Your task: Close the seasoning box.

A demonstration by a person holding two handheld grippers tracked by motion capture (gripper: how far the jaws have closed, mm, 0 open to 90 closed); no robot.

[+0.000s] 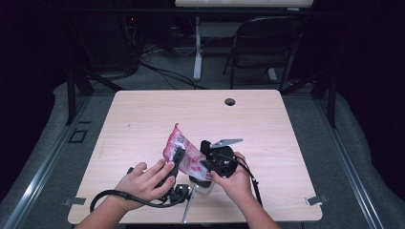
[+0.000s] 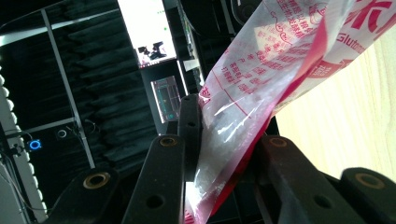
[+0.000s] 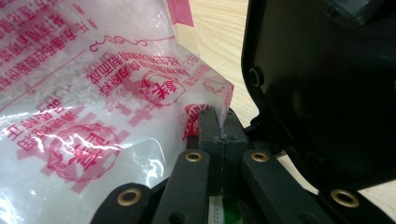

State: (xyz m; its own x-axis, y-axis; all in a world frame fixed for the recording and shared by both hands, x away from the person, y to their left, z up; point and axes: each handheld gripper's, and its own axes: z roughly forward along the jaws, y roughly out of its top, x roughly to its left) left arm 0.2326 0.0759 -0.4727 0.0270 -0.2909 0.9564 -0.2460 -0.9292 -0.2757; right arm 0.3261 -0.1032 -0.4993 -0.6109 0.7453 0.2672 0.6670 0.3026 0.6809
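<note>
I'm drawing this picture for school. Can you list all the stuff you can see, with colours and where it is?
crinkly clear plastic bag with red print: one, clear and red, held up over the table's near middle, between both tongs
light wooden table with a round hole: one, pale wood, centre
black folding chair: one, black, behind the table
white table leg: one, white, far back
hands: two, near edge
left tongs: black, closed on the bag
right tongs: black, pinching the bag's edge

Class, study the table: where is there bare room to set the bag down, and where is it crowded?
The light wooden table is bare across its far half, up to the round cable hole, and down both side edges. The near middle is crowded: the left gripper and right gripper hold the red-and-clear printed plastic bag.
</note>
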